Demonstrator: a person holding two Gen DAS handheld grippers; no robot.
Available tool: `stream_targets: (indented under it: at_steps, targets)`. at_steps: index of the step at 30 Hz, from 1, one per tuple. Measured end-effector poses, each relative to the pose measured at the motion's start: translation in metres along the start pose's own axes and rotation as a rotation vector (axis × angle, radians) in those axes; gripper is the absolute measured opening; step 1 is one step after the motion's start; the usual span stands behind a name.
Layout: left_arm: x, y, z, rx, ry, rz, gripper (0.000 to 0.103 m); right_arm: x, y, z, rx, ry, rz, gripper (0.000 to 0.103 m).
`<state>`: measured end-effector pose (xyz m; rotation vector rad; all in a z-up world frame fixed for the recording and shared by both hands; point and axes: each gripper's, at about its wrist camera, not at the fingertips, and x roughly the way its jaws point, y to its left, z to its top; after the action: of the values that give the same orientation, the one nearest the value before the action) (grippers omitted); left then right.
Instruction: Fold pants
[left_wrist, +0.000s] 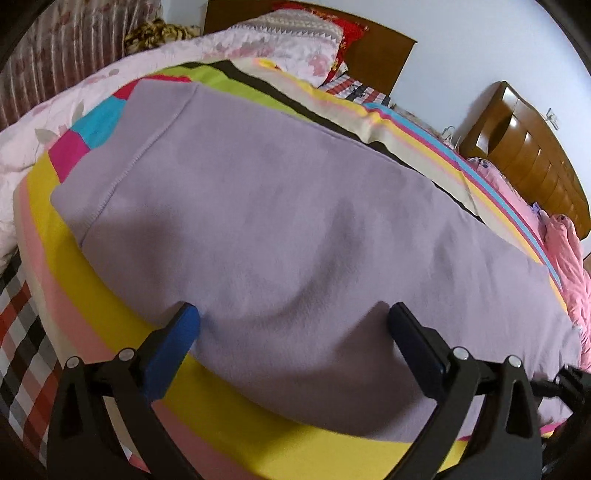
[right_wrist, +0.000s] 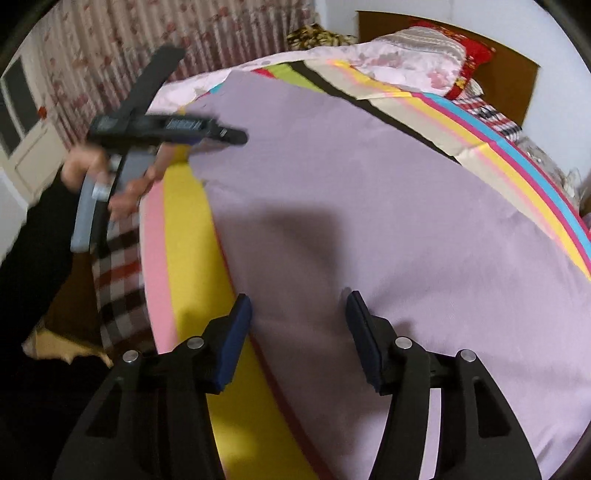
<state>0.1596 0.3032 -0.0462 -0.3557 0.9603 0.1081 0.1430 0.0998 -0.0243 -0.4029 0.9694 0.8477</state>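
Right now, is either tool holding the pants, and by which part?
Nothing is held. The left tool and right tool both stand open over the lilac pants, with no fabric pinched between their pads.

Pants are plain lilac. Sheet left of the grippers has yellow, pink, blue, green and black stripes. Quilt further ahead is pale pink floral, pillow red, blanket checked.
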Motion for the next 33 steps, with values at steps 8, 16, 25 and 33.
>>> stream_targets:
  at_steps: [8,16,25,33]
  targets:
    - [0.003,-0.01,0.009,0.001,-0.019,0.094,0.102,-0.005,0.02,0.05,-0.036,-0.135,0.128,0.055]
    - [0.007,-0.008,0.021,0.053,-0.013,0.088,0.102,0.028,0.031,0.039,-0.078,-0.047,0.297,0.056]
    - [0.015,-0.013,0.035,0.026,-0.055,0.163,0.102,0.02,0.018,0.025,0.024,-0.054,0.345,0.056]
    - [-0.037,-0.001,0.026,0.057,-0.261,0.302,0.101,-0.02,-0.001,0.013,0.037,-0.18,0.197,0.055]
